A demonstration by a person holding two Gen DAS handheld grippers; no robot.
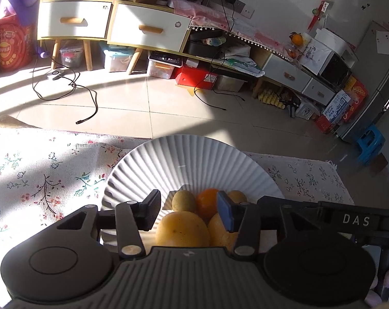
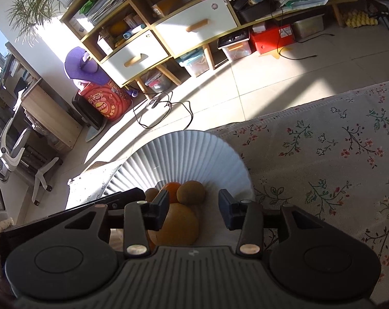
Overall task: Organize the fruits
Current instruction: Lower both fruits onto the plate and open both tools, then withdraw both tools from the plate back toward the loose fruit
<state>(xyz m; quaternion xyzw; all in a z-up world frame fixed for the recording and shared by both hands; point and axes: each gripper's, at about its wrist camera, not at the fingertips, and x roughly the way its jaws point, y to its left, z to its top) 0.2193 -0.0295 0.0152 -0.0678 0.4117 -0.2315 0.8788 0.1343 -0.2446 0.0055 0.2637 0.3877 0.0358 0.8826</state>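
We count five fruits on one ribbed white plate point(image 1: 194, 159); two big yellow ones point(image 1: 181, 229), one orange point(image 1: 207, 200), two small brownish-green ones point(image 1: 183, 200); we can't tell if more hide behind the grippers.

Ahead of the claw, sunlight streaks a pale tiled floor point(image 1: 148, 103). Beyond stands a white-drawered cabinet point(image 1: 112, 23) on wooden legs; black cables point(image 1: 65, 87) trail before it.

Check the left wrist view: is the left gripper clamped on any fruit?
No. The left gripper has its jaws apart above the fruit in the ribbed plate, pads touching nothing.
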